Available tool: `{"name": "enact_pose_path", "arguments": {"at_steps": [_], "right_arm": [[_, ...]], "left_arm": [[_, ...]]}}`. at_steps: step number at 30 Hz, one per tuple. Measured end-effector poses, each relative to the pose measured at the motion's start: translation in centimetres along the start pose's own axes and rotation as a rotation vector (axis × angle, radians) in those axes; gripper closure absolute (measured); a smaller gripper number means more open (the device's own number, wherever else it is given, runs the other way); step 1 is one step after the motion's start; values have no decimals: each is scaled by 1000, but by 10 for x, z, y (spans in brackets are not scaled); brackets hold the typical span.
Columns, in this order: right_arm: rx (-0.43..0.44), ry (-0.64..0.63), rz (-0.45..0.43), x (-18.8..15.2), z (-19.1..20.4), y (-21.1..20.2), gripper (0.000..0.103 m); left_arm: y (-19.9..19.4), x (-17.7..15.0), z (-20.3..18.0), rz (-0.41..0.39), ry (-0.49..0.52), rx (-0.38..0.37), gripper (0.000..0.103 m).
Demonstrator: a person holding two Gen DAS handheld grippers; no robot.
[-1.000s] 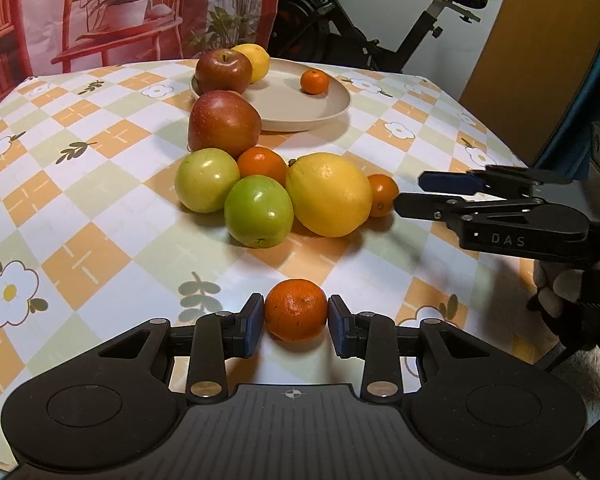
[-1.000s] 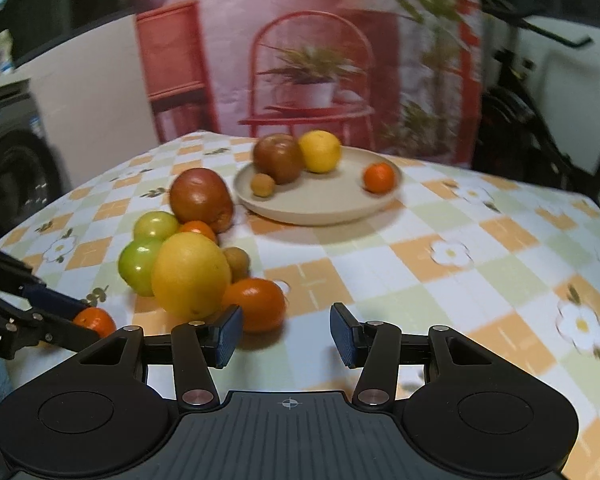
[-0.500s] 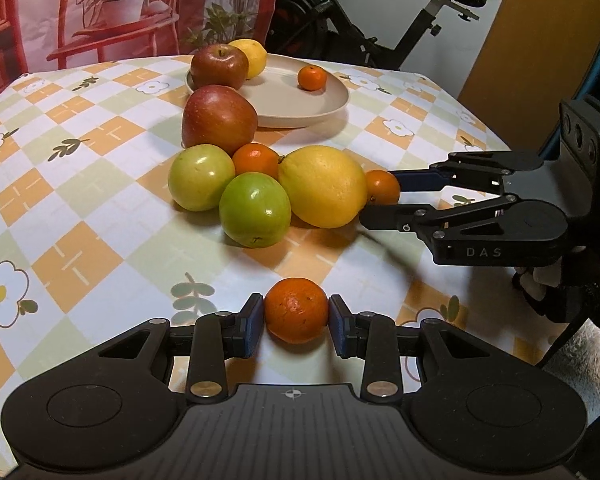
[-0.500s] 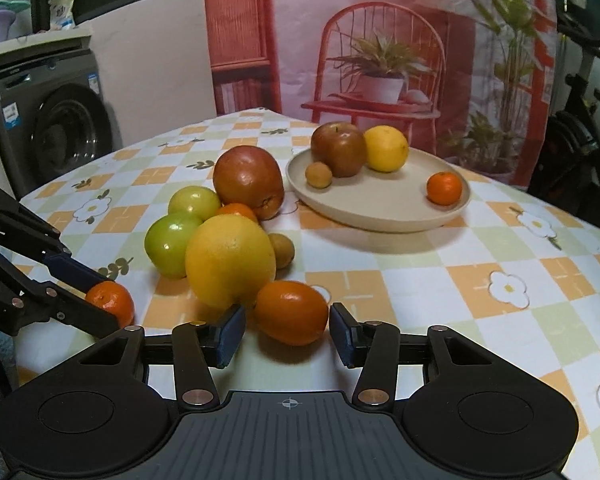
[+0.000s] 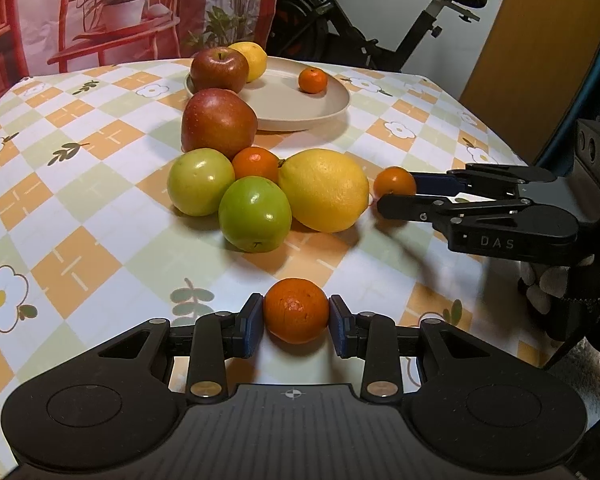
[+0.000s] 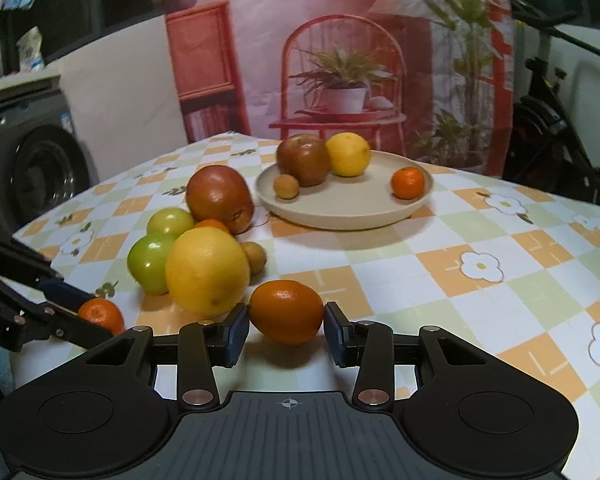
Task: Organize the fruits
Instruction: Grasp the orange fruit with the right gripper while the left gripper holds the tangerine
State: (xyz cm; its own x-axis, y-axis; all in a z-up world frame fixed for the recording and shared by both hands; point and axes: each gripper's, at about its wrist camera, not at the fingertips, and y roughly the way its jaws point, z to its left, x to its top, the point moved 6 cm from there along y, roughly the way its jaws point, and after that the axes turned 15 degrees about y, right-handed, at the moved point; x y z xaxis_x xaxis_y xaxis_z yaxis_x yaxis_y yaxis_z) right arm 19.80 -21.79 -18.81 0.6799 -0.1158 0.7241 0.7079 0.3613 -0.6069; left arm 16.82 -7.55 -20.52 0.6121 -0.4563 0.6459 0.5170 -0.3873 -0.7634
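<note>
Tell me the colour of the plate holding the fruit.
The plate is plain beige or cream, with no pattern; the right wrist view shows it best.

So the plate (image 6: pixel 342 216) sits toward the far side of the table (image 6: pixel 500 300), with an apple (image 6: pixel 303 159), a lemon (image 6: pixel 348 154) and a mandarin (image 6: pixel 407 183) on it. Nearer, a second apple (image 5: pixel 219 123) lies just in front of the plate, and a cluster of fruit (image 5: pixel 260 196) is bunched up before that.

Loose fruits clustered on the checked cloth: a red apple (image 5: pixel 219 122), two green apples (image 5: pixel 201 181), a large yellow citrus (image 5: pixel 324 190) and small orange mandarins (image 5: pixel 296 311). A beige round plate (image 5: pixel 296 108) beyond held a second red apple (image 5: pixel 219 69), a yellow lemon (image 5: pixel 252 60) and a mandarin.
</note>
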Motion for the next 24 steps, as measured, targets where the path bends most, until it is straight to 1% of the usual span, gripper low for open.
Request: {"name": "enact_pose_path", "arguments": {"at_steps": [10,15,19,24], "right_arm": [[-13,23,-9,0,-4,-3,65],[-18,20,-11,0,-3,-3,65],[-12,48,-8,5,-5,-8,65],[-26,89,-41,23,-12,-22,65]], "left_arm": [[-9,2,1,-31,3,17,66],[-15,9,4,-58,15,39,66],[-25,23,9,-95,36,56,66],[-41,52,20,-163,32,61,66]]}}
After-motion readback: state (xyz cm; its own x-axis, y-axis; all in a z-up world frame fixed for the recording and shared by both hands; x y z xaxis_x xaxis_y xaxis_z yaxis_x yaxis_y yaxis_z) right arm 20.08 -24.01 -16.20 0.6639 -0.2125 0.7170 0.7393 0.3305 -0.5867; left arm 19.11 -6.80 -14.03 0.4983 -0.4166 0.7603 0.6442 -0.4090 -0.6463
